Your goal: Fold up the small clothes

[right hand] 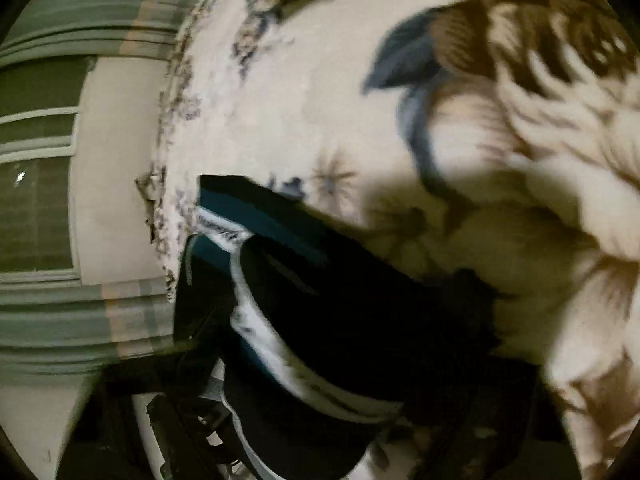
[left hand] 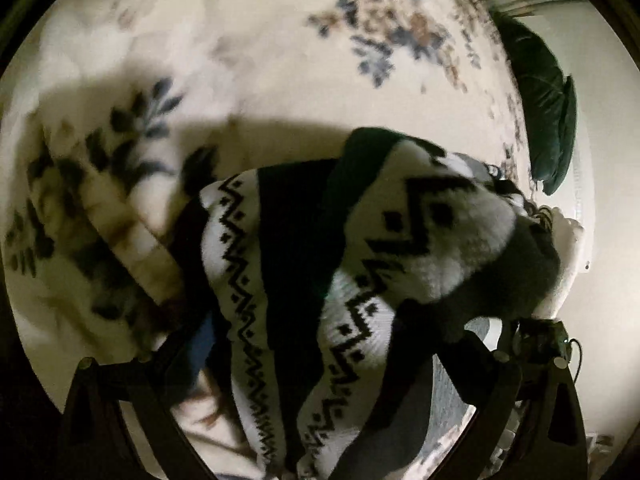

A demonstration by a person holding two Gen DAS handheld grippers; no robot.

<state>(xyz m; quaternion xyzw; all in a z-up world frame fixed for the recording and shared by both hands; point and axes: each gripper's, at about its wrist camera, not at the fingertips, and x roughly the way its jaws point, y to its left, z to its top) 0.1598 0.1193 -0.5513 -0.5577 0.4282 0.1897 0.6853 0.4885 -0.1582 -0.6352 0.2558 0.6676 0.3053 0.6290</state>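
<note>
A small knitted sweater [left hand: 352, 248], white with black zigzag bands and dark green stripes, hangs bunched over my left gripper [left hand: 304, 360]. The dark fingers [left hand: 452, 320] close in on the cloth, which drapes down between them. In the right wrist view the same garment shows as dark navy cloth with teal and white stripes [right hand: 320, 304], bunched over my right gripper [right hand: 312, 392]. Its fingers are mostly buried under the cloth. Both grippers hold the sweater above a cream floral bedspread [left hand: 260, 60].
The floral bedspread [right hand: 360, 100] fills most of both views. A dark green pillow [left hand: 548, 120] lies at its far right edge. A window with grey-green frame and curtains [right hand: 44, 200] lies beyond the bed edge. The frames are motion-blurred.
</note>
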